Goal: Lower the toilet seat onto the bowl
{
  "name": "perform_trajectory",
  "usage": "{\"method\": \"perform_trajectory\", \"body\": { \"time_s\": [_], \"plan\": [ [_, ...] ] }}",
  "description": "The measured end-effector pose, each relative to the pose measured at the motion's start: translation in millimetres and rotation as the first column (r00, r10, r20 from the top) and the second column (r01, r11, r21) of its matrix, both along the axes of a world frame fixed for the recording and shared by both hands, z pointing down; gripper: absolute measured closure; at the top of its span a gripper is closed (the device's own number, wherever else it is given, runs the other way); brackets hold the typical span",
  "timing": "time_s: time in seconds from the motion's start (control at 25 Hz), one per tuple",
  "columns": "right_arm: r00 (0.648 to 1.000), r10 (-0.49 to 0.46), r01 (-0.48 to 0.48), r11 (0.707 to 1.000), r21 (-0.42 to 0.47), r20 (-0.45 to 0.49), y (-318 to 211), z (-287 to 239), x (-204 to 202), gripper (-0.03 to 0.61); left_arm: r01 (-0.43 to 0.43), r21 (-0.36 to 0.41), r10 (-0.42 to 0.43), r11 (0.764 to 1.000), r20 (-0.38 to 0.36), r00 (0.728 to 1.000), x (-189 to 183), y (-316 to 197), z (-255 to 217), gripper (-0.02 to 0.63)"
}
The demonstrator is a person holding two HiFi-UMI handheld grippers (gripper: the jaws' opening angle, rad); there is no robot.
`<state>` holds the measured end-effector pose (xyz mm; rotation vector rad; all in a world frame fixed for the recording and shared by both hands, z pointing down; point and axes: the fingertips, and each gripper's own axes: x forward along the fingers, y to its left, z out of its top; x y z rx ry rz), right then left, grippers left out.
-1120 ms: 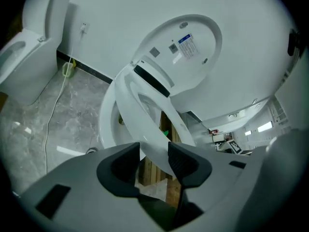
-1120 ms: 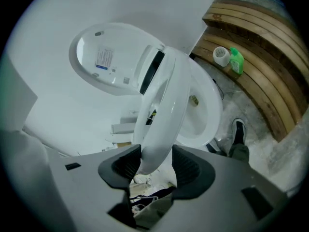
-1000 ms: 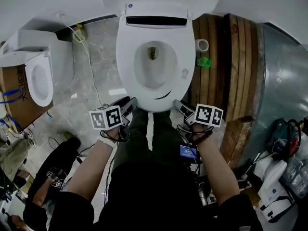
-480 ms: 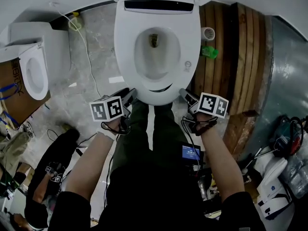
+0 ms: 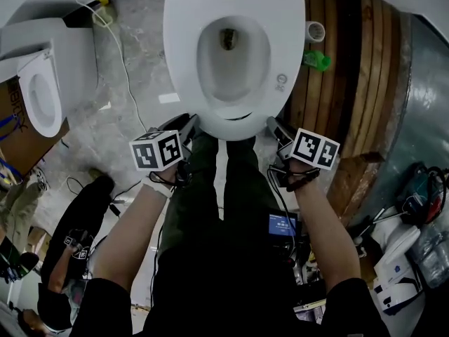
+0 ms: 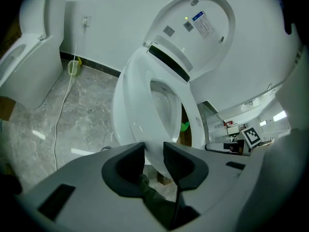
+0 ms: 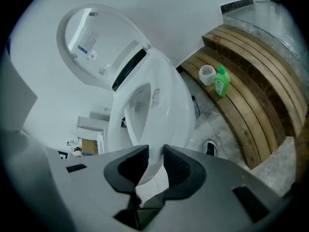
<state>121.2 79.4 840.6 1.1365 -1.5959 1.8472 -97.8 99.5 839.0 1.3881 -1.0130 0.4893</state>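
Nearest to me, my left gripper (image 6: 153, 149) and my right gripper (image 7: 155, 151) sit at the near rim of the toilet, one on the left of its front curve and one on the right. Both sets of jaws have just been closing and now stand narrow, the right narrower than the left. The white front rim shows in each gap, but I also see floor below it between the pads, so I judge that neither pair is clamped on anything.

Just beyond the tips, the seat (image 5: 181, 55) lies flat, its ring following the outline of the bowl (image 5: 235, 83). From the left gripper view I see no open wedge between seat and bowl, though I cannot rule out a thin gap at the near edge.

Farther back, the lid (image 6: 203, 28) stands upright against the far wall, which the task does not ask me to move.

So the lowering looks done or within a hair of it. What is left, I think, is only to check that the seat rests fully and draw my grippers clear.
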Motion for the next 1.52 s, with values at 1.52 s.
{"method": "perform_trajectory", "body": {
  "time_s": [1.52],
  "plan": [
    [0.987,-0.120,0.116,0.992,-0.044,-0.104,-1,105,0,0.465,-0.015,-0.105,0.027,0.994,0.117,0.993,-6,-15,103,0.483]
  ]
}}
